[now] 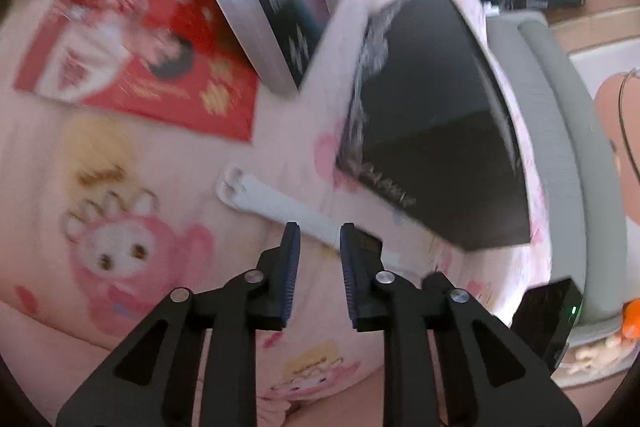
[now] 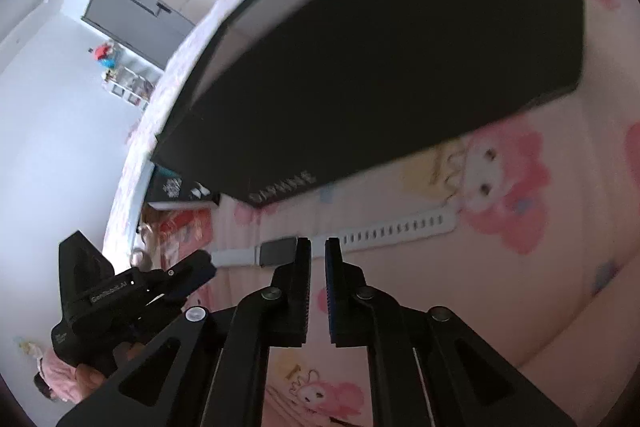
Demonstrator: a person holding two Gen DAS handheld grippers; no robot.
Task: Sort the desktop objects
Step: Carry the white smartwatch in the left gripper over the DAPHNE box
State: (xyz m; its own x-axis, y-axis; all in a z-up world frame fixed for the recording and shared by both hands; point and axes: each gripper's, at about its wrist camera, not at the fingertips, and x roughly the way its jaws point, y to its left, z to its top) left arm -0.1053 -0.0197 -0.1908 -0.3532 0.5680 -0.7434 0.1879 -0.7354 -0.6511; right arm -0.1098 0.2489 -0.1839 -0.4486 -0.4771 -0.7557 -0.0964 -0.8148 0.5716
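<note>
This looks like a home, likely a child's bedroom. Ahead of both grippers spreads a pink cloth (image 1: 168, 187) printed with cartoon characters, and a red picture book (image 1: 136, 55) lies on it ahead and to the left of the left gripper. Far off to the left of the right gripper, plain white walls meet a grey cabinet (image 2: 132, 15), and a low white shelf (image 2: 128, 83) holds toys and small colourful things.
</note>
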